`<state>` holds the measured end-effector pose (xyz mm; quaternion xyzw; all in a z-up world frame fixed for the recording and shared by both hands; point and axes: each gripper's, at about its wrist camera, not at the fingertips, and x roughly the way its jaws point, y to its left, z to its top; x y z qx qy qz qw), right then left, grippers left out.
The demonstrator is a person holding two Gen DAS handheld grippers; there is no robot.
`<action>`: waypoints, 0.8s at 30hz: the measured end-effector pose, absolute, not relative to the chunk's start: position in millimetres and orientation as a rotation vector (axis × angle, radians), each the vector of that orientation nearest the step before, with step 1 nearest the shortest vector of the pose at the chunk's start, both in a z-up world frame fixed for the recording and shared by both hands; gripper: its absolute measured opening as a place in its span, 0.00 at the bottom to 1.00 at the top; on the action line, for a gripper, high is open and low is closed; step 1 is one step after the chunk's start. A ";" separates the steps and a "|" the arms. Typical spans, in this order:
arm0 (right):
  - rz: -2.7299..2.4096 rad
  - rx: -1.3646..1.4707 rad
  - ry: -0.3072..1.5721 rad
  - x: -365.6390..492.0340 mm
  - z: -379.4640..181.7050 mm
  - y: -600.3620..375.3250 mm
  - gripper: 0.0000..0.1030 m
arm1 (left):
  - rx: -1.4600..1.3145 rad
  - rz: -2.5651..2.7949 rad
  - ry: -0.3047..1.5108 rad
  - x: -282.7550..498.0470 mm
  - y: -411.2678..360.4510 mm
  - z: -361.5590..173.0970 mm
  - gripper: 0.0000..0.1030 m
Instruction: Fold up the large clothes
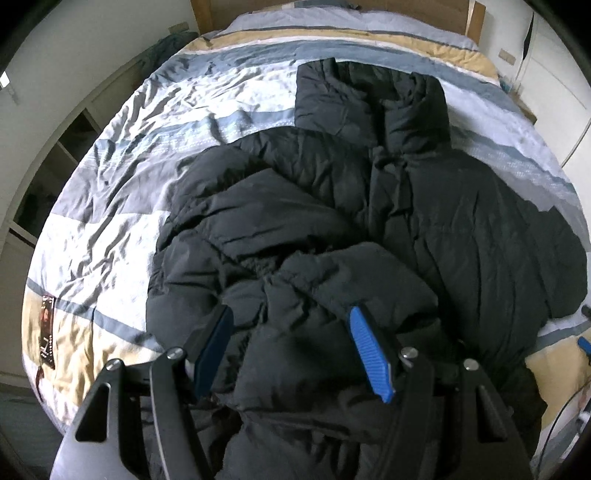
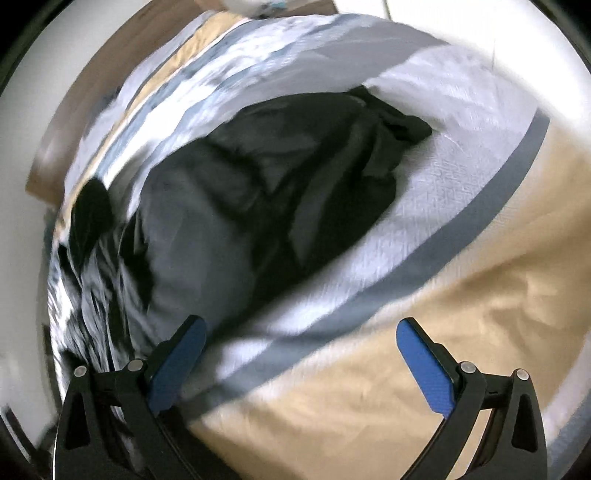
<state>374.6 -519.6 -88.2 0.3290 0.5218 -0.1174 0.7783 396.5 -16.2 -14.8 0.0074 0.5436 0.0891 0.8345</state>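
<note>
We see a black padded jacket (image 1: pixel 369 206) spread over the middle of the bed (image 1: pixel 122 206), its collar toward the headboard (image 1: pixel 406 7) and its lower part bunched up at the near edge, where some of it hangs over.

The left gripper (image 1: pixel 288 325) points steeply down onto that bunched part. A thick fold of the jacket sits between its blue pads (image 1: pixel 365 350), and both pads touch the fabric, so we read it as holding the jacket at a middling width (the fold is bulky enough to keep the fingers apart).

The right gripper (image 2: pixel 301 334) hangs over the striped bedcover (image 2: pixel 424 332) near the bed's edge, its fingers spread wide with only bedcover showing between them. In its view, which is badly smeared, the jacket (image 2: pixel 266 192) lies ahead of and to the left of the fingers; whether its nearest edge touches the left finger (image 2: pixel 181 354) we cannot tell.

A dark reddish label or tag (image 1: pixel 46 332) lies on the bedcover at the near left corner of the bed in the left view. It seems to carry marks, but they are too small for us to read.
</note>
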 end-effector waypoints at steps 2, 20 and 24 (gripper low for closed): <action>-0.241 0.795 1.107 380.3 -98.6 -535.0 0.96 | 0.023 0.206 1.159 394.3 -18.9 -13.7 0.63; -0.143 1.197 0.913 434.1 -150.4 -606.1 0.88 | 0.022 0.282 1.232 374.3 -25.5 -18.1 0.63; -0.133 1.233 0.895 426.3 -153.0 -617.8 0.54 | 0.028 0.262 1.225 374.5 -33.7 -16.9 0.63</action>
